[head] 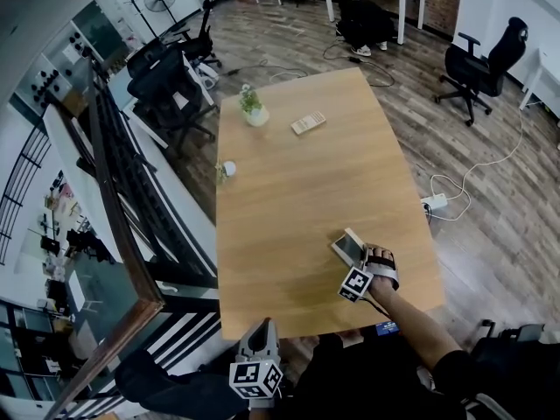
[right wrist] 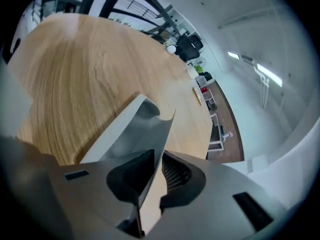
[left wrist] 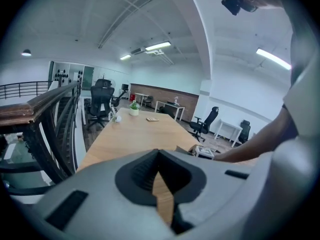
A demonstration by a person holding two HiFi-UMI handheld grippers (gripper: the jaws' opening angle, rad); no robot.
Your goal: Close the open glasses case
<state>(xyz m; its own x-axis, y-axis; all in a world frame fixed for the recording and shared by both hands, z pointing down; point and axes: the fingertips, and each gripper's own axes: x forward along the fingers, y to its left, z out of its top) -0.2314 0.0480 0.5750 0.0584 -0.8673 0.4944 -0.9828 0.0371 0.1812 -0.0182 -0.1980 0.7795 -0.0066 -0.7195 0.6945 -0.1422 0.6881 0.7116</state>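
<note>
A grey glasses case (head: 348, 247) lies open near the front right corner of the wooden table (head: 297, 191). In the left gripper view the glasses case (left wrist: 206, 152) shows beside the person's forearm. My right gripper (head: 358, 260) is at the case's near side, rolled onto its side. In the right gripper view the thin lid of the case (right wrist: 135, 129) runs edge-on between the jaws, and my right gripper (right wrist: 157, 160) is shut on it. My left gripper (head: 264, 329) hangs off the table's front edge. In its own view the left gripper (left wrist: 158, 156) is shut with nothing between its fingers.
At the table's far end stand a small potted plant (head: 254, 108) and a flat tan object (head: 308, 122). A small white ball (head: 228, 169) sits by the left edge. A railing (head: 122, 199) runs along the left. Office chairs (head: 479, 64) and a power strip (head: 435, 203) are on the floor.
</note>
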